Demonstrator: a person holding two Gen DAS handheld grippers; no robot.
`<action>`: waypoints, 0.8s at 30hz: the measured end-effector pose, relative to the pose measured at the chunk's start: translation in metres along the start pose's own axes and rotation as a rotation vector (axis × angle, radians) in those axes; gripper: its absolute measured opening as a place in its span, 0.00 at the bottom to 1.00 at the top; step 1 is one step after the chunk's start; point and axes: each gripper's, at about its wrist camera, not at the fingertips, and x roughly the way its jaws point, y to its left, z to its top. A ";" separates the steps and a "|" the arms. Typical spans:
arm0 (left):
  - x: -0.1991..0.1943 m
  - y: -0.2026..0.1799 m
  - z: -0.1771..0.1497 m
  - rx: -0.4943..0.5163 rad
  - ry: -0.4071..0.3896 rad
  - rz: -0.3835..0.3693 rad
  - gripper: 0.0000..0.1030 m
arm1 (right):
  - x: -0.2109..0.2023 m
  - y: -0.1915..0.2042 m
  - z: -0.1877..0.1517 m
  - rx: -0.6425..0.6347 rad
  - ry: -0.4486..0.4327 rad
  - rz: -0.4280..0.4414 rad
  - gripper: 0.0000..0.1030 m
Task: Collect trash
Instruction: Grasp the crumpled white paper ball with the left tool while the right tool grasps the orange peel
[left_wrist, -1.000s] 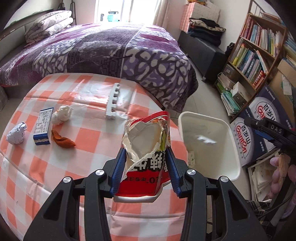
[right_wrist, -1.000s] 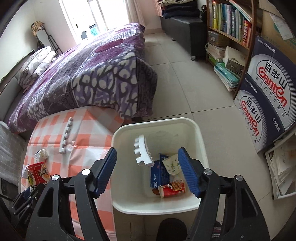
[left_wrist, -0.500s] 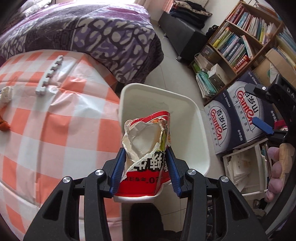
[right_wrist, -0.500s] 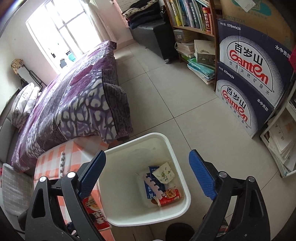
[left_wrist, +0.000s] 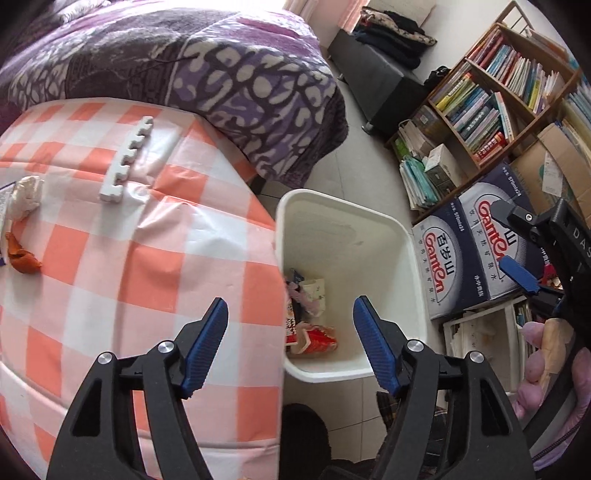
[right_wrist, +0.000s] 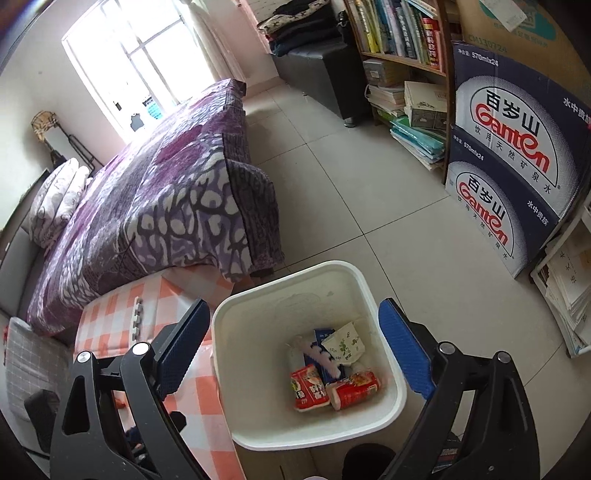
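Note:
A white trash bin stands on the floor by the checkered table. My left gripper hangs over the bin's near edge, its jaws opening with nothing between them. The torn red cup lies in the bin beside a red can, a white foam strip and paper wrappers. My right gripper hovers above the bin, wide open and holding nothing. On the table remain a white foam strip, a crumpled tissue and an orange peel.
A bed with a purple cover borders the table's far side. Stacked water cartons and a bookshelf stand right of the bin. Bare tiled floor lies beyond it. A person's hand holds the right gripper.
The left gripper swung from over the table to the bin and let go of the red cup, which now lies inside. The right gripper opened wider and its foam piece dropped into the bin.

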 end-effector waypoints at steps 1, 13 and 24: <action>-0.004 0.009 0.001 -0.001 -0.005 0.024 0.67 | 0.002 0.010 -0.003 -0.031 0.006 -0.003 0.87; -0.046 0.136 0.004 -0.082 -0.035 0.310 0.73 | 0.018 0.106 -0.043 -0.304 0.053 -0.025 0.92; -0.083 0.240 0.016 -0.150 -0.099 0.636 0.81 | 0.043 0.175 -0.084 -0.478 0.123 -0.033 0.93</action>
